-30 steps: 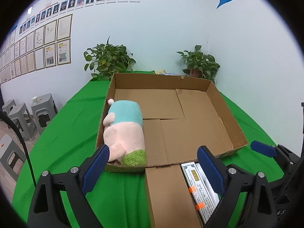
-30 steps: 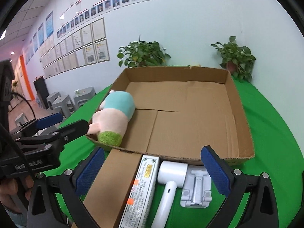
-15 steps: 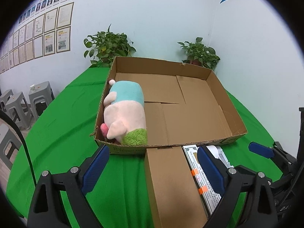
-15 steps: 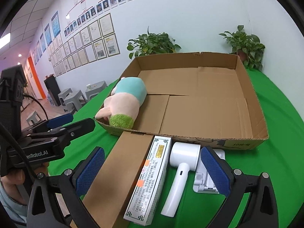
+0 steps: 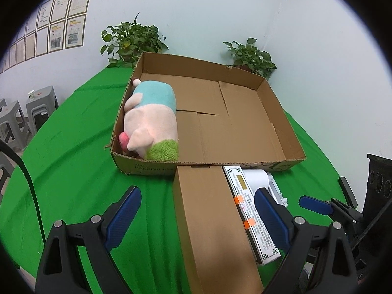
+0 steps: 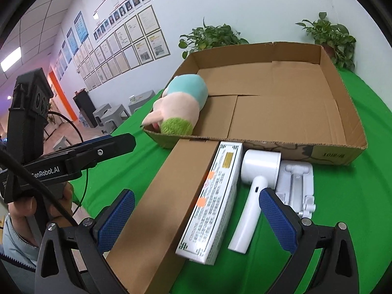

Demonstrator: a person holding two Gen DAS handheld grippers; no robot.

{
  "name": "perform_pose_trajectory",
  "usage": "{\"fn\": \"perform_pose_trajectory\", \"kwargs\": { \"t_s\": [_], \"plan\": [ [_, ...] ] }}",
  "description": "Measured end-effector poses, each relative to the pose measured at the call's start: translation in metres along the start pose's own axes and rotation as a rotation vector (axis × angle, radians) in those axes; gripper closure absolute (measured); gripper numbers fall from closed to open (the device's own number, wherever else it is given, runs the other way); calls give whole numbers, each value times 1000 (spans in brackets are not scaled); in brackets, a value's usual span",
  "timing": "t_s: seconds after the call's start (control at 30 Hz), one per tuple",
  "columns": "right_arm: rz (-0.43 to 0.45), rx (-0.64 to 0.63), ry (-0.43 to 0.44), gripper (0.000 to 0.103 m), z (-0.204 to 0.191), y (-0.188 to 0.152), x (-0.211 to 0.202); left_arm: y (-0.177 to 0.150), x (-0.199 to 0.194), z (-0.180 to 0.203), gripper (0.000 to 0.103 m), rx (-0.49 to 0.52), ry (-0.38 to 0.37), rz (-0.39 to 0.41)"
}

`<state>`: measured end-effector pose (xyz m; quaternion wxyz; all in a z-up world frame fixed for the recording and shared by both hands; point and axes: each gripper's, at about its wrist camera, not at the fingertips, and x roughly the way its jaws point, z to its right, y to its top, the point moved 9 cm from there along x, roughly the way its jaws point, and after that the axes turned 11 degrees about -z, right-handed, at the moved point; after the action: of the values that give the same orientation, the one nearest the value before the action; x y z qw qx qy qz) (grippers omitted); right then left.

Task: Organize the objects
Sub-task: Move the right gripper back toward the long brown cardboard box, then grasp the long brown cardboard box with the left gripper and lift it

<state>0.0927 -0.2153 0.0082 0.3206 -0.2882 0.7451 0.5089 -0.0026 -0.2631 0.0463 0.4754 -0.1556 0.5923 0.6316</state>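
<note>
A shallow open cardboard tray [image 5: 289, 144] [image 6: 343, 112] sits on the green table. A plush pig [image 5: 152, 122] [image 6: 178, 107] lies inside along its left wall. In front of the tray lie a long brown box [image 5: 210, 220] [image 6: 164, 210], a white printed carton [image 5: 252, 218] [image 6: 215, 201], a white hair dryer [image 6: 257, 183] [image 5: 254, 178] and a white stand [image 6: 296, 183]. My left gripper [image 5: 196, 215] is open and empty above the brown box. My right gripper [image 6: 196, 220] is open and empty above the carton and brown box.
Two potted plants [image 5: 132, 41] [image 5: 250, 56] stand at the far table edge against the wall. Grey stools [image 5: 24, 115] stand on the floor at left. The left gripper's body [image 6: 61, 161] shows in the right wrist view.
Both grippers have pulled back from the tray and tilted down, so the objects in front of it show more fully. Both stay open. Nothing on the table moved.
</note>
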Motion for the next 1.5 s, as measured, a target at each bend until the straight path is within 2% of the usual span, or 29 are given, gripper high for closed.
{"fn": "perform_pose_trajectory", "kwargs": {
  "t_s": [0.13, 0.4, 0.57, 0.7, 0.83, 0.9, 1.03, 1.07, 1.13, 1.27, 1.4, 1.43, 1.47, 1.5],
  "plan": [
    [-11, -1, 3, 1, -2, -6, 2, -10, 4, 6, 9, 1, -16, -21],
    [-83, 31, 94, 1, -9, -36, 18, -37, 20, 16, 9, -28, -92, -105],
    [-116, 3, 123, 1, -20, -52, 26, -52, 31, 21, 9, -41, -123, -151],
    [-135, -5, 162, 1, -24, -56, 36, -61, 39, 19, 10, -53, -120, -182],
    [-146, -50, 204, 4, -40, -57, 40, -69, 46, 18, 10, -70, -147, -215],
    [-156, -68, 211, 5, -46, -59, 45, -72, 48, 16, 15, -72, -148, -230],
    [-188, -47, 240, 16, -46, -63, 52, -83, 54, 11, 18, -90, -154, -275],
    [-189, -47, 248, 17, -46, -63, 52, -85, 55, 10, 18, -94, -157, -282],
    [-200, -42, 255, 17, -44, -63, 54, -91, 57, 8, 18, -107, -173, -301],
    [-255, -20, 324, 14, -51, -67, 62, -101, 58, 11, 19, -131, -244, -322],
    [-298, 5, 304, 12, -55, -68, 88, -104, 59, 17, 19, -116, -278, -339],
    [-305, 11, 312, 10, -57, -69, 93, -107, 60, 20, 19, -120, -293, -350],
    [-314, 15, 317, 1, -59, -68, 98, -108, 60, 22, 19, -125, -297, -355],
    [-316, 16, 306, 0, -60, -66, 103, -109, 59, 21, 19, -122, -304, -357]
  ]
}}
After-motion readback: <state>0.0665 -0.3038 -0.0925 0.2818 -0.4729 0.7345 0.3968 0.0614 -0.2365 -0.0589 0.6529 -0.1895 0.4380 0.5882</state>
